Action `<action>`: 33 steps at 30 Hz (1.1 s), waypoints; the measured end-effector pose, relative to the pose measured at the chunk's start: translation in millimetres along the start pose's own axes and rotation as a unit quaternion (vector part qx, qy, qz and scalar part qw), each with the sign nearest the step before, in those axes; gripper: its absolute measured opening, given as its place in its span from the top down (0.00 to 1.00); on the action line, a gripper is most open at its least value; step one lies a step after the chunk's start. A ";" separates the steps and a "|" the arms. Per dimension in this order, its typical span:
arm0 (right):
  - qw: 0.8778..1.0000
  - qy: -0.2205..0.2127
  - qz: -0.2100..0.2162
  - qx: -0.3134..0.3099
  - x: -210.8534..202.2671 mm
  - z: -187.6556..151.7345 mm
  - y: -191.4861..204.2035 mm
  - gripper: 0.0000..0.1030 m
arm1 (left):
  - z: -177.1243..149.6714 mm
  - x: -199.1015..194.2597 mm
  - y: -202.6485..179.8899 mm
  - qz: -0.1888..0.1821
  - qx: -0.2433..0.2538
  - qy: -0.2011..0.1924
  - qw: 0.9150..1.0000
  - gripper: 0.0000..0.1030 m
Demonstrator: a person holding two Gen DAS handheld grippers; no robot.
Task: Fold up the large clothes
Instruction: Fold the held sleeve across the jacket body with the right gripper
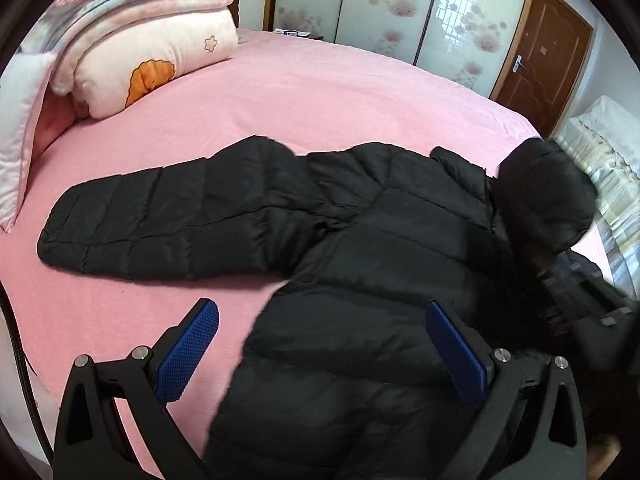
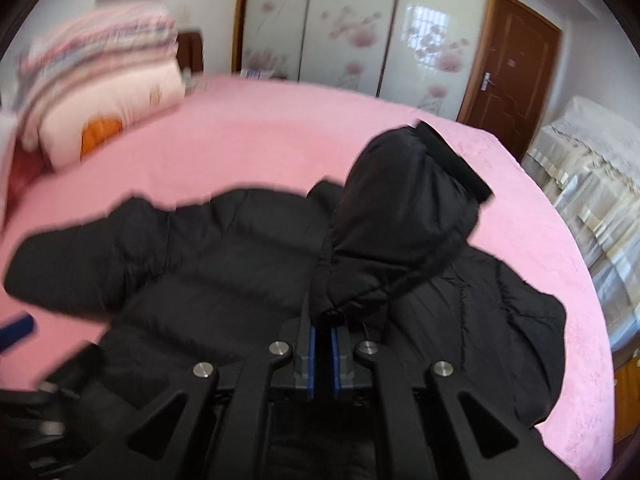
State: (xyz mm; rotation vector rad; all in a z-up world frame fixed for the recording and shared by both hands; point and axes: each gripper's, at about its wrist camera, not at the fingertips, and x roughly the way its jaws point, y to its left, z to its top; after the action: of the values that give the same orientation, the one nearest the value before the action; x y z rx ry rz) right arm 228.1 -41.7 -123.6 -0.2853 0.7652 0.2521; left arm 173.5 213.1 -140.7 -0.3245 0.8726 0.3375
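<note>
Jacket: a black puffer jacket (image 1: 360, 240) is lying spread on the pink bed (image 1: 300, 92), its body running toward 6 o'clock in both views.
Left sleeve side: in the left view one sleeve (image 1: 160, 224) is stretching flat toward 9 o'clock, not yet folded in.
Right sleeve: in the right view a sleeve (image 2: 404, 208) is standing up from the closed pads, its cuff (image 2: 456, 160) pointing toward 1 o'clock.
Right gripper: the right gripper (image 2: 325, 344) is pinching together on the black fabric at the foot of that raised sleeve; the blue pads are sitting nearly touching.
Left gripper: the left gripper (image 1: 320, 348) is hanging with its blue pads wide apart, holding nothing, over the lower body of the jacket.
Progress: early, as I judge it; the first sleeve is being carried over the body and no fold is lying finished yet.
Left to do: setting this sleeve down, bringing the other one in, then doubling the body.
Only in the left view: the full flat sleeve at 9 o'clock, and the right tool seen from outside as a dark blur at 3 o'clock.
Only in the right view: the clamp on the fabric, and the jacket's far side lying toward 4 o'clock near the bed edge.
Both views: folded quilts (image 1: 152, 40) are sitting at 10 o'clock, well apart from the jacket.
</note>
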 end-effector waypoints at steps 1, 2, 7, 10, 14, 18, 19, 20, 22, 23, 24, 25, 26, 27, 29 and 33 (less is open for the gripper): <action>1.000 0.017 -0.005 -0.009 9.3 -4.2 9.6 0.94 | -1.5 -2.0 5.7 0.000 -0.002 -0.005 1.000 0.00; 0.999 0.030 -0.008 -0.013 14.6 -6.8 15.0 0.94 | -2.2 -4.5 7.0 0.000 -0.004 -0.008 1.000 0.00; 0.997 0.077 -0.027 -0.017 28.1 -16.4 33.9 0.88 | -4.0 -11.0 30.2 -0.006 -0.005 -0.008 1.000 0.00; 0.996 0.087 -0.034 -0.015 25.0 -19.5 41.1 0.82 | -4.5 -13.0 42.6 -0.022 -0.015 -0.008 1.000 0.00; 0.996 0.086 -0.031 -0.016 15.2 -21.3 53.0 0.72 | -5.3 -14.3 54.8 -0.031 -0.025 -0.008 0.999 0.00; 0.997 0.077 -0.017 -0.018 1.5 -22.1 62.5 0.71 | -6.0 -15.4 62.3 -0.043 -0.032 -0.009 0.999 0.00; 0.997 0.074 -0.012 -0.018 -3.6 -21.3 64.6 0.71 | -6.0 -16.1 63.3 -0.049 -0.032 -0.010 0.998 0.00; 0.997 0.072 -0.011 -0.018 -6.8 -20.6 65.9 0.70 | -6.3 -17.9 64.2 -0.056 -0.033 -0.011 0.998 0.00; 0.998 0.067 -0.003 -0.014 -16.2 -18.9 67.9 0.70 | -6.4 -20.2 65.0 -0.064 -0.034 -0.013 0.997 0.00; 0.998 0.065 0.002 -0.011 -19.2 -17.0 67.7 0.70 | -6.1 -21.6 64.5 -0.066 -0.034 -0.015 0.997 0.00; 0.998 0.063 0.008 -0.008 -22.6 -15.6 67.6 0.70 | -5.7 -23.0 63.4 -0.067 -0.032 -0.016 0.997 0.00; 0.998 0.060 0.015 -0.005 -26.4 -13.2 66.6 0.70 | -5.3 -24.3 62.4 -0.068 -0.031 -0.017 0.997 0.00; 0.998 0.055 0.025 -0.002 -32.8 -11.7 66.1 0.70 | -4.6 -25.6 61.1 -0.069 -0.030 -0.018 0.997 0.00; 0.998 0.050 0.032 -0.001 -38.1 -10.6 65.7 0.70 | -3.8 -27.2 59.4 -0.071 -0.029 -0.021 0.997 0.00; 0.998 0.034 0.051 -0.001 -53.0 -7.0 63.3 0.69 | -2.2 -29.6 56.5 -0.075 -0.028 -0.023 0.997 0.00; 0.997 0.012 0.078 0.001 -71.1 -4.1 56.1 0.59 | 2.4 -32.3 50.6 -0.081 -0.032 -0.026 0.996 0.00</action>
State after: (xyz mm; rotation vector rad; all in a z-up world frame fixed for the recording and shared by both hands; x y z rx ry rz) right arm 157.8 0.7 -85.0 -0.2276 0.8128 0.3949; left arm 134.8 254.6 -120.8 -0.4411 0.7794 0.2234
